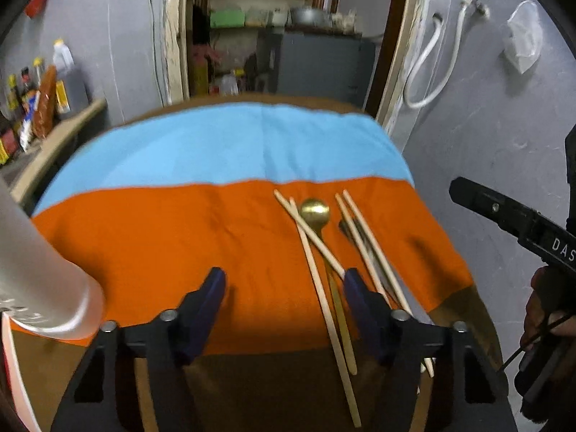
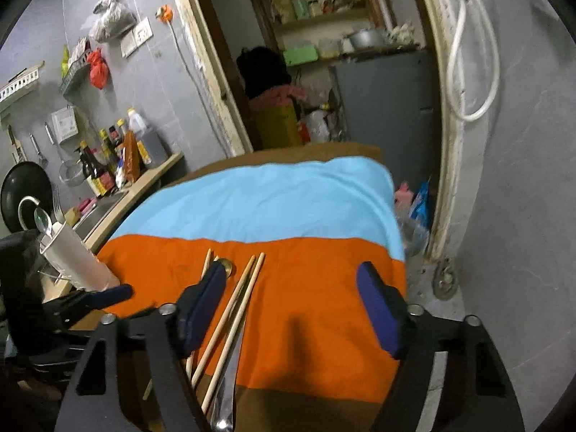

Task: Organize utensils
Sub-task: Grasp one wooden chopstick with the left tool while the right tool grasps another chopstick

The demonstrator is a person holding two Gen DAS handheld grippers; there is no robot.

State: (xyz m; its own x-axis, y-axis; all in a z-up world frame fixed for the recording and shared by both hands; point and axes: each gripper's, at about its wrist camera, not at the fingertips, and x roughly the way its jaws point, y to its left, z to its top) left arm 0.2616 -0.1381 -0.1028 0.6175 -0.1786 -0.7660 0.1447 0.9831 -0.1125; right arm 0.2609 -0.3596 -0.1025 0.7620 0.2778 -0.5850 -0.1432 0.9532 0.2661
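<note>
Orange and sky-blue cloth [image 1: 172, 237] covers the brown table you are working over, and the utensils lie in a loose pile on the orange half, toward its right edge and near front edge. You have pale wooden chopsticks [image 1: 316, 280], thin, light and stiff, two of them crossed over a brass-coloured spoon with a round bowl [image 1: 315, 210]; a dark-handled piece beside them is too hidden to name. Chopsticks will roll and slip, so pinch them at mid-length; the metal spoon is heavier and smooth, so take its flat handle. Your left gripper [image 1: 282, 284] stands partly open over the cloth, holding nothing, its right pad just beside the crossed sticks. Your right gripper [image 2: 295, 280] is likewise partly open and empty, with two chopsticks between its jaws. A white cylindrical holder [image 2: 77, 259] already carrying a spoon and fork sits off the table's left edge. The orange middle and whole blue half are free for moving.
</note>
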